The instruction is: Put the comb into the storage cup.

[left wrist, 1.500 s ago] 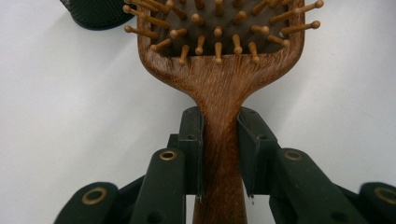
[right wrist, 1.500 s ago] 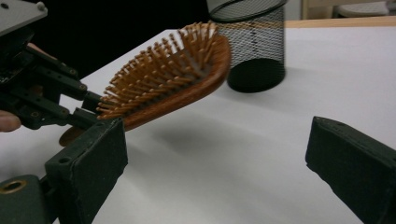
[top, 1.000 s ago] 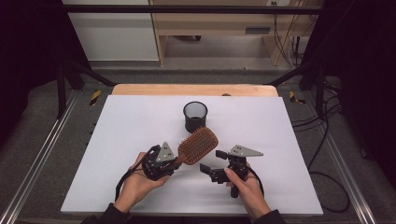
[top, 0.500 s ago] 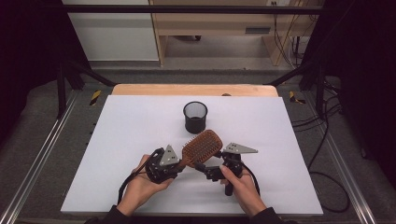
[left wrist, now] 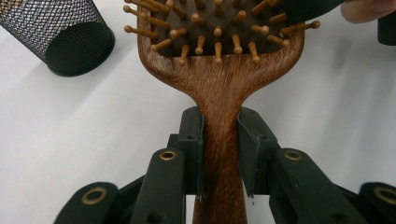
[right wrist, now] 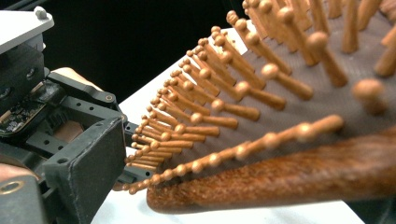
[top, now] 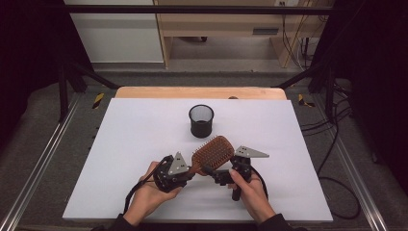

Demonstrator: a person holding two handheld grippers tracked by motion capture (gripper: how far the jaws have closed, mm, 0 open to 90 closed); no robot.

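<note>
Hairbrush [top: 212,151] handle sits clamped in my left gripper [top: 191,169]; right gripper [top: 217,174] unclear. Round mesh cup [top: 201,120] at twelve o'clock, bare white desk [top: 125,144] around.

Your left gripper [top: 190,169] carries the brush [top: 211,153] a little to the right across the table, so the brush head now sits closer to your right gripper [top: 217,176] than it does a second earlier. The head also tips up more (bristles facing your right hand [top: 250,188]). Your right gripper shifts in toward the brush, and its jaw now lies right at the edge of the head, where before a gap shows between them.
</note>
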